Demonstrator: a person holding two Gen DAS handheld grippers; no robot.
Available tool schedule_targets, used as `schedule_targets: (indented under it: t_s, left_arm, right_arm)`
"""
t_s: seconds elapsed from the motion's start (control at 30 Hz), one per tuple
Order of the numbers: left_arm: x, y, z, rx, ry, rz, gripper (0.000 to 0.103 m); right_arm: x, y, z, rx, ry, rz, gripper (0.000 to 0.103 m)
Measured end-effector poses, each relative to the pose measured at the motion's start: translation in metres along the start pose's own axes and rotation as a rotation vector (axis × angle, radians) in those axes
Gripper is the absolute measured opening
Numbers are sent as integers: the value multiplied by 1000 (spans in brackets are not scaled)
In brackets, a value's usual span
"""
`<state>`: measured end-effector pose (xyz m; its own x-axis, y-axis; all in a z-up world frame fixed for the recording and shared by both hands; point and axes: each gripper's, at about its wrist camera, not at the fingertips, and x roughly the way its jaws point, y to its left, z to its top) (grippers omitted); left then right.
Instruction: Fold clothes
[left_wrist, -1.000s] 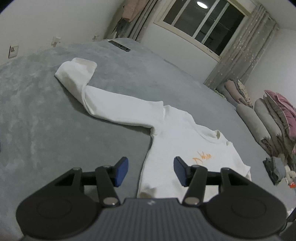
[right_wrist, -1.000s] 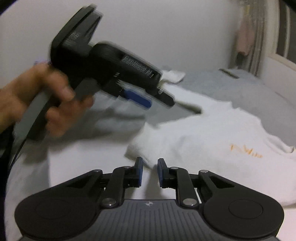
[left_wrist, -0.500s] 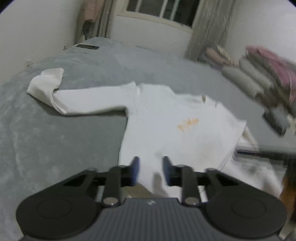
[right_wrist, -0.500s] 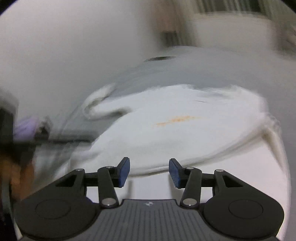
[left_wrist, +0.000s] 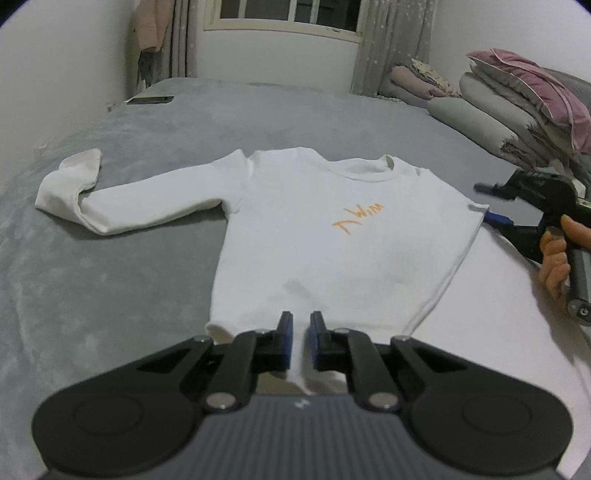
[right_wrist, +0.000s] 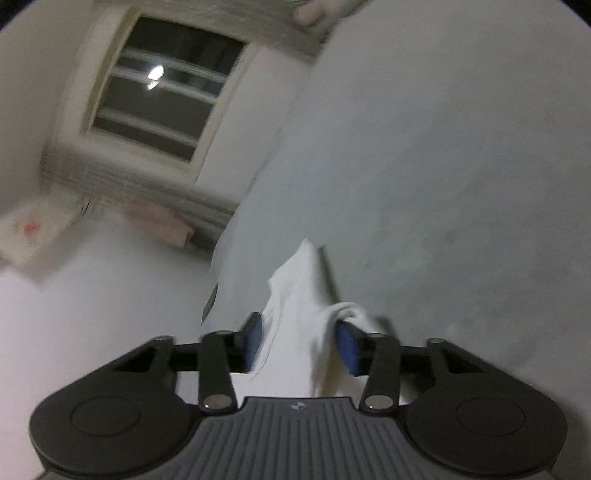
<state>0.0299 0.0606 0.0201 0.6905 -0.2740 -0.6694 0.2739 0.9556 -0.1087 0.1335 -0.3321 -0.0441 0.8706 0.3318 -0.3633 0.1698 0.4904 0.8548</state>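
White long-sleeved cotton sweatshirt w/ orange script on chest (left_wrist: 332, 236) lies flat, front up, on grey plush bed cover (left_wrist: 110, 280).

L gripper (left_wrist: 301, 341) sits at the shirt's bottom hem, blue pads (left_wrist: 286, 339) nearly pressed together w/ a narrow gap; can't tell if cloth is pinched. R gripper (right_wrist: 301, 345), gripped by a hand (left_wrist: 557, 258), is at the shirt's right side, turned sideways, tongs spread w/ white fabric bunched between them, blurred. One sleeve (left_wrist: 147, 199) stretches out, cuff folded back. Stacked pillows & quilts (left_wrist: 517, 107) at far right.
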Motion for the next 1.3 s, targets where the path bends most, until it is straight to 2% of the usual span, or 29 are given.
schedule_targets:
  t_s: [0.03, 0.07, 0.17, 0.27, 0.33, 0.47, 0.57, 0.63, 0.67, 0.83, 1.07, 1.13, 1.17, 1.23, 1.3]
  left_arm:
    - [-1, 0, 0, 0, -1, -4, 9]
    - [-1, 0, 0, -1, -2, -9, 9]
    - [1, 7, -1, -22, 7, 6, 8]
    - [-1, 15, 1, -51, 6, 2, 8]
    - [-2, 20, 2, -70, 5, -1, 7]
    - [-4, 31, 4, -107, 5, -7, 7]
    - [-3, 33, 4, -116, 13, -19, 7]
    - [-3, 33, 4, -118, 20, -29, 7]
    - [-2, 33, 4, -118, 23, -33, 7]
    - [-2, 31, 3, -110, 23, -54, 7]
    - [-5, 39, 5, -140, 13, -43, 7]
    - [-7, 46, 6, -171, 5, -37, 7]
    - [-8, 49, 7, -187, 3, -34, 7]
    - [-10, 56, 8, -211, 0, -34, 7]
    - [-11, 58, 9, -224, -5, -38, 7]
  right_arm:
    - [0, -4, 1, 32, -18, -2, 23]
    - [0, -9, 3, 63, -35, -4, 18]
    - [-2, -19, 4, 141, -56, 30, 16]
    - [1, -20, 4, 107, -55, -6, 6]
    - [-3, -24, 5, 122, -59, -2, 5]
    - [-11, -20, 8, 73, -60, 2, 5]
    - [-9, -16, 8, 2, -28, -28, 4]
    - [-9, -11, 11, -51, -7, -68, 0]
    - [-10, -9, 12, -75, 2, -86, 0]
    - [-20, -7, 12, -63, -43, -55, 0]
    - [-20, -18, 16, 1, 20, -77, 2]
    - [-27, -5, 20, -75, 2, -126, 6]
    - [-32, 3, 22, -126, -15, -155, 14]
    - [-43, 19, 22, -241, -58, -265, 29]
    - [-52, 36, 19, -354, -96, -346, 30]
